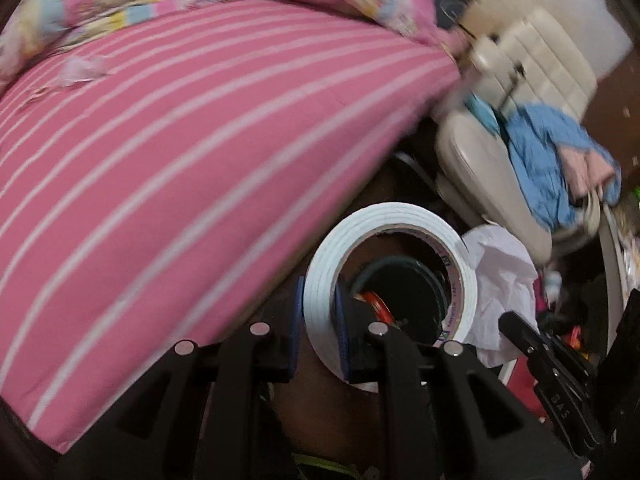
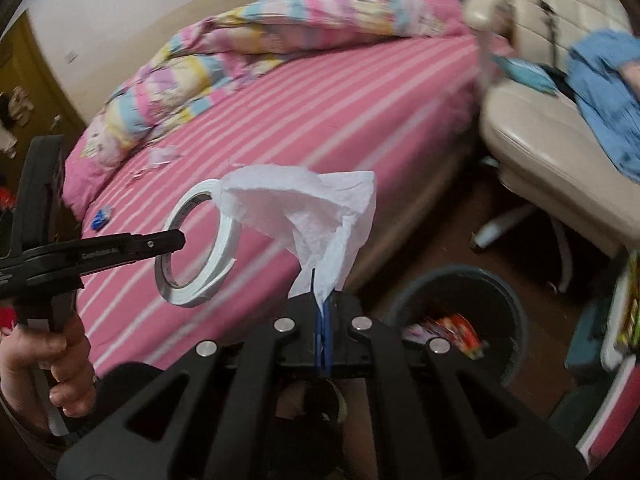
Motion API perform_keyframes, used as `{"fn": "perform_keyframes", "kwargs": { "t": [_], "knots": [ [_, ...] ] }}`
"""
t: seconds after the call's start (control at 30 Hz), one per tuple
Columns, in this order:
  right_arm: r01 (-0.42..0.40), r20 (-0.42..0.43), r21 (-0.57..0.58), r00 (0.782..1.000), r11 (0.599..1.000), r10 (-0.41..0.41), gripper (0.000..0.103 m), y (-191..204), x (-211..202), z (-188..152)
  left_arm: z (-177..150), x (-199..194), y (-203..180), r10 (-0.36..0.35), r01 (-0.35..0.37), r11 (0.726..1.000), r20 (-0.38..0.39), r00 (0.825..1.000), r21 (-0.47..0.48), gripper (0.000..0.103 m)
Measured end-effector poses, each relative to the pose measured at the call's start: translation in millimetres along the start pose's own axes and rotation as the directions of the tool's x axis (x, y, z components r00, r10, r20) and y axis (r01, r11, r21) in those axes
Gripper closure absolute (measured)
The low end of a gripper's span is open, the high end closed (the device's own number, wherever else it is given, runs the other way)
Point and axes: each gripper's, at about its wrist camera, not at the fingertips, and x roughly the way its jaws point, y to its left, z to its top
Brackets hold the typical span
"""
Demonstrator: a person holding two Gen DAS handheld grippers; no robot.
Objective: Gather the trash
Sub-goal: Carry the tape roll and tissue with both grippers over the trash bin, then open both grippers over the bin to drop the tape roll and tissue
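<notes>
At the bottom centre of the left wrist view, the left hand-held gripper (image 1: pixel 320 332) was clamped on the wall of a white tape roll (image 1: pixel 390 272), one pad outside the ring and one inside it. Through the roll's hole a dark bin (image 1: pixel 404 292) showed below, with a red wrapper inside. A crumpled tissue (image 1: pixel 500 280) hung just right of the roll, and the tip of the other tool crossed the lower right of the frame. A pink striped bed (image 1: pixel 180 180) filled the left and centre; a cream chair (image 1: pixel 500 160) with blue cloth (image 1: pixel 548 160) sat at the upper right. In the right wrist view, the right hand-held gripper (image 2: pixel 323 320) at bottom centre was clenched on the tissue (image 2: pixel 308 208), which rose above its tips. The tape roll (image 2: pixel 196 248) hung at centre left, held by the left tool, with a hand (image 2: pixel 52 364) on its grip at the lower left. The bin (image 2: pixel 460 316) stood on the floor at the lower right, colourful wrappers (image 2: pixel 452 332) inside it, beside the bed (image 2: pixel 320 120).
</notes>
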Motion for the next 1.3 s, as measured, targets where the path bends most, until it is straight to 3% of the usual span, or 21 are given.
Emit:
{"fn": "perform_keyframes", "kwargs": {
  "t": [0.27, 0.47, 0.77, 0.97, 1.03, 1.07, 1.1, 1.13, 1.17, 1.3],
  "knots": [
    [0.068, -0.082, 0.141, 0.995, 0.988, -0.056, 0.102, -90, 21, -32, -21, 76, -74, -0.003, 0.022, 0.992, -0.145, 0.989, 0.126, 0.088],
    [0.106, -0.163, 0.206, 0.984, 0.973, -0.073, 0.102, -135, 50, -50, -37, 129, -102, 0.025, 0.018, 0.984, -0.238, 0.971, 0.175, 0.087],
    [0.161, -0.267, 0.25, 0.959, 0.955, -0.092, 0.102, -172, 94, -70, -52, 204, -129, 0.082, 0.0, 0.974, -0.349, 0.934, 0.228, 0.085],
    [0.195, -0.319, 0.26, 0.942, 0.946, -0.107, 0.102, -190, 114, -85, -61, 234, -141, 0.051, 0.057, 0.966, -0.402, 0.914, 0.253, 0.084],
    [0.205, -0.318, 0.258, 0.941, 0.944, -0.117, 0.099, -193, 116, -87, -64, 242, -145, 0.015, 0.093, 0.967, -0.42, 0.907, 0.237, 0.078],
    [0.206, -0.321, 0.258, 0.94, 0.944, -0.118, 0.098, -196, 117, -89, -65, 243, -147, 0.005, 0.104, 0.966, -0.42, 0.907, 0.236, 0.069],
    [0.211, -0.327, 0.261, 0.937, 0.942, -0.12, 0.084, -199, 118, -91, -66, 244, -149, -0.005, 0.113, 0.965, -0.416, 0.909, 0.235, 0.056],
    [0.216, -0.325, 0.259, 0.937, 0.941, -0.126, 0.062, -198, 117, -92, -66, 243, -149, -0.019, 0.125, 0.964, -0.41, 0.912, 0.233, 0.052],
    [0.223, -0.32, 0.253, 0.938, 0.941, -0.136, 0.053, -198, 117, -92, -66, 243, -150, -0.026, 0.131, 0.964, -0.405, 0.914, 0.233, 0.048],
    [0.296, -0.264, 0.195, 0.934, 0.935, -0.24, 0.046, -192, 110, -93, -64, 237, -146, -0.06, 0.15, 0.967, -0.384, 0.921, 0.208, 0.036]
  ]
}}
